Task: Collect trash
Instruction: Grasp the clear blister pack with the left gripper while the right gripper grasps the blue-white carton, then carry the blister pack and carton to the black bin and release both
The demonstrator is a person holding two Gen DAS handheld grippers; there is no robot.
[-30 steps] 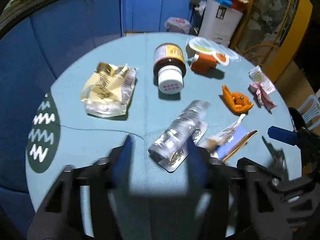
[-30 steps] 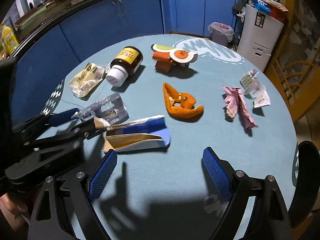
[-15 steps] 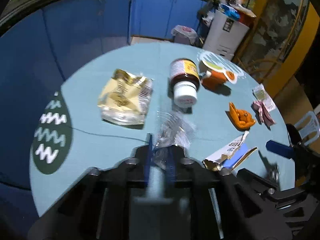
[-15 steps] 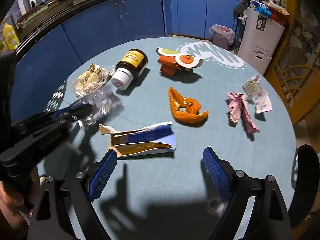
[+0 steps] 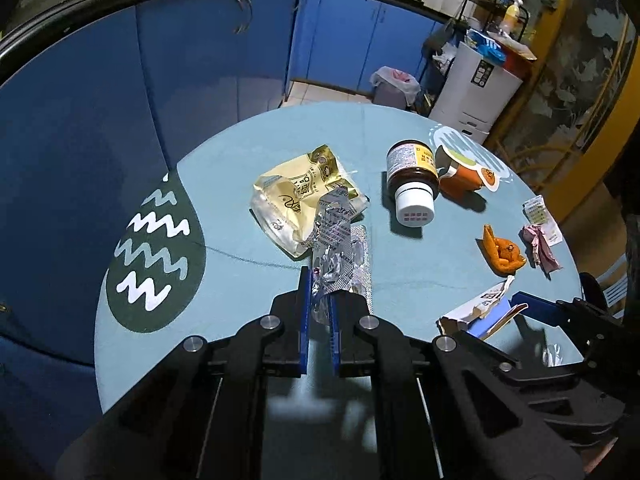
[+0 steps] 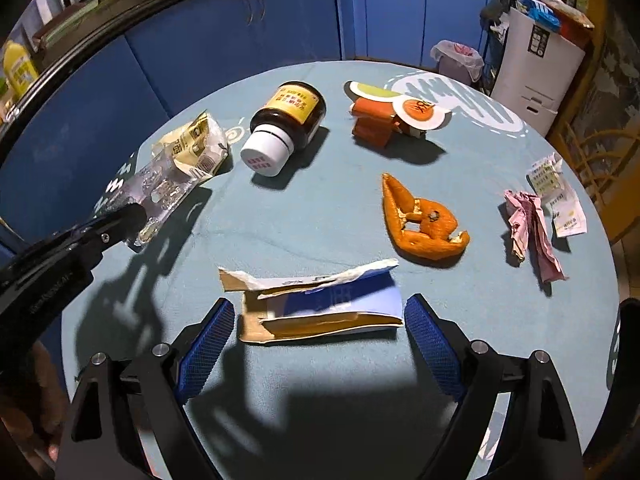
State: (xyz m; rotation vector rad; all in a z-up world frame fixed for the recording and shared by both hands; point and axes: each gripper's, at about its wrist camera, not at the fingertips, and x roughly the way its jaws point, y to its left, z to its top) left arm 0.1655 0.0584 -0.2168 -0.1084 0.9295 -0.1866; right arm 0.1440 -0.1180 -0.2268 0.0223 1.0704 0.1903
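Note:
My left gripper (image 5: 320, 296) is shut on a silver blister pack (image 5: 338, 252) and holds it up above the round blue table (image 5: 240, 168); it also shows in the right wrist view (image 6: 160, 192). My right gripper (image 6: 320, 328) is open, its fingers on either side of a torn blue and white carton (image 6: 320, 304) lying on the table. Other trash on the table: a yellow snack bag (image 5: 296, 196), a brown pill bottle (image 6: 284, 128), an orange cup with a peeled lid (image 6: 384, 118), an orange peel (image 6: 420, 220), a crumpled pink wrapper (image 6: 528, 232) and a paper slip (image 6: 556, 196).
Blue cabinets (image 5: 224, 64) curve behind the table. A bagged waste bin (image 5: 394, 84) and a white unit (image 5: 476, 88) stand on the floor beyond the far edge. A small clear scrap (image 5: 554, 354) lies near the table's right edge.
My left gripper closed on the blister pack and lifted it off the table, moving left and back. My right gripper moved forward so its fingers flank the torn carton.

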